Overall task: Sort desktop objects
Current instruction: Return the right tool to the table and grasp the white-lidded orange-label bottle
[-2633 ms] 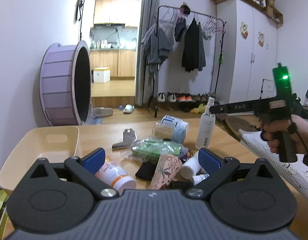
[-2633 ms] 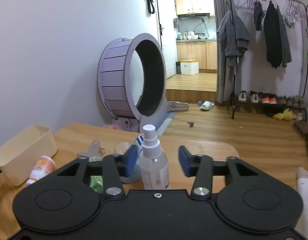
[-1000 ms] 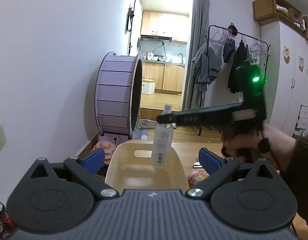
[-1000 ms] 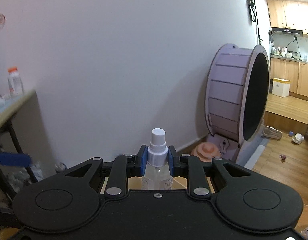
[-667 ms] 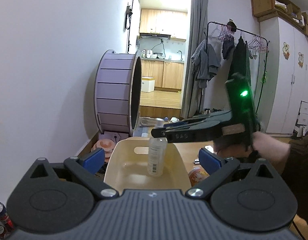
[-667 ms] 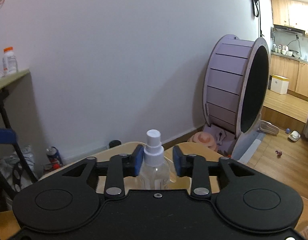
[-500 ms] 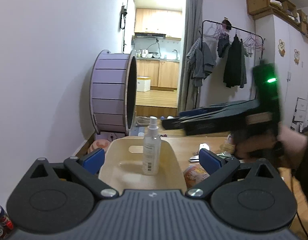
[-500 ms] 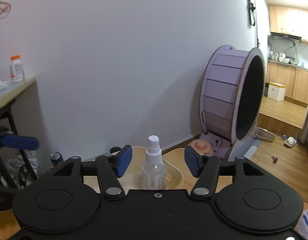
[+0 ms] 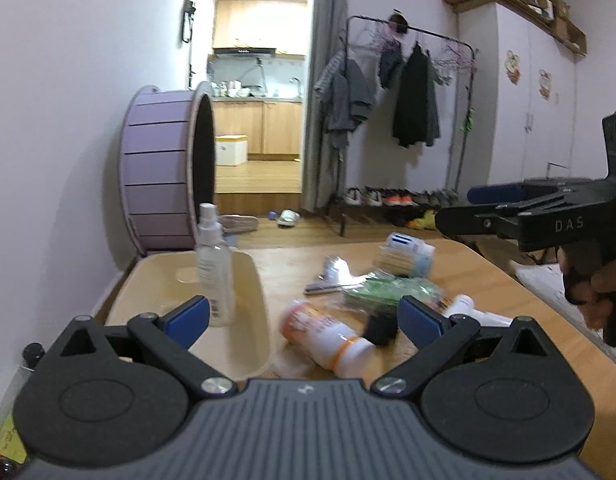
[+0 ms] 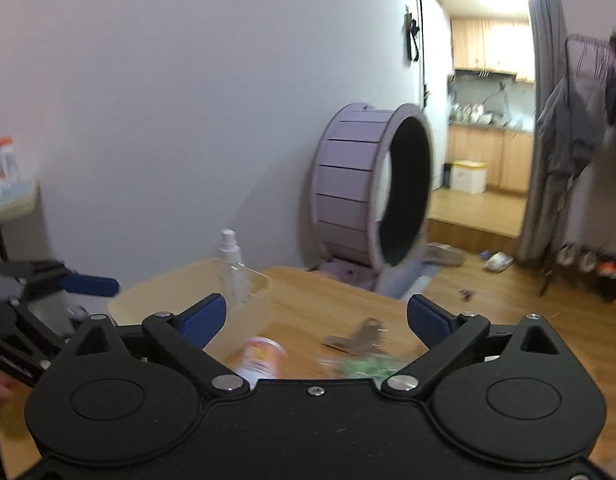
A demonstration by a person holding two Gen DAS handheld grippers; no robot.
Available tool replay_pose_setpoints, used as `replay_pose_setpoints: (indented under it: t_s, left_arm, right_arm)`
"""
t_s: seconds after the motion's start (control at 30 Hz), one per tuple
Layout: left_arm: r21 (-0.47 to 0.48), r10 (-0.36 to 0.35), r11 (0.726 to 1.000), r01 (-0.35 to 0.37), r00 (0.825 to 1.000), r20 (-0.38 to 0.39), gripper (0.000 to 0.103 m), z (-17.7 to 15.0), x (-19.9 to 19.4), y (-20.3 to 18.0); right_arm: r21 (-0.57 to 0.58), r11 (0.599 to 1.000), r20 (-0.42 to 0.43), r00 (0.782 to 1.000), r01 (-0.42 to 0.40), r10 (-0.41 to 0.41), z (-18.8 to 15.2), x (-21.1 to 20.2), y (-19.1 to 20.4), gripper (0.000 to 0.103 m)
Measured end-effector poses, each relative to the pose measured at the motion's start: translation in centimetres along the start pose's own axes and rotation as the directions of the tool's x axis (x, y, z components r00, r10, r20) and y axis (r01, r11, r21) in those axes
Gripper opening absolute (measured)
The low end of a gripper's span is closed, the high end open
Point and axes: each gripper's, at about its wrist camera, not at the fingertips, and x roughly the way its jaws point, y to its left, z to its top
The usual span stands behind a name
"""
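Note:
A clear spray bottle (image 9: 214, 264) (image 10: 232, 268) stands upright in the cream bin (image 9: 252, 280) (image 10: 254, 306) at the table's left end. My right gripper (image 10: 316, 316) (image 9: 471, 206) has drawn away from it; its jaws are opening wide with nothing between them. My left gripper (image 9: 304, 318) is open and empty, low over the table beside the bin. Just beyond its fingers lies an orange-and-white bottle (image 9: 323, 336) (image 10: 262, 358). Past that lie a green packet (image 9: 387, 290), a metal clip (image 9: 331, 276) (image 10: 359, 336), a blue-and-white jar (image 9: 405, 254) and a small white bottle (image 9: 463, 306).
The wooden table (image 9: 487, 280) ends at a rounded far edge. Behind it on the floor stands a large purple wheel (image 9: 164, 176) against the wall, with a clothes rack (image 9: 407, 120) further back. A person's hand (image 9: 595, 280) holds the right gripper's handle at the right.
The right gripper set the spray bottle down in the bin, let go, opened and pulled back to the right. The left gripper's view swung right, from the bin toward the pile of objects.

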Motion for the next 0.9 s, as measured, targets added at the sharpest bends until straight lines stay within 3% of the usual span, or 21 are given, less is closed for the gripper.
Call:
replay_pose_setpoints:
  t_s: [0.2,0.3,0.6,0.9]
  left_arm:
    - [0.032,-0.005,0.999,0.005,1.0,-0.017,0.1,-1.0,-0.6,-1.7]
    - [0.042,0.005,0.999,-0.005,1.0,-0.019,0.1,-1.5,-1.0,-2.5]
    - [0.008,0.065,0.998,-0.065,0.998,-0.012,0.1,-4.3,-2.8,-2.5]
    - [-0.097,0.089,0.992,-0.085,0.995,0.038,0.1,-4.1,-2.7,-0.4]
  right_arm:
    - [0.035,0.999,-0.088,0.995,-0.04,0.043,-1.5,1.0,0.7,0.096]
    - [0.056,0.997,-0.084,0.995,-0.055,0.06,-2.2,2.0,1.5,0.096]
    - [0.023,0.993,-0.138,0.983,-0.119,0.121,-5.9,2.9,2.7,0.064]
    - [-0.003,0.988,-0.157,0.976,-0.155,0.152,-7.4,5.8,3.4,0.065]
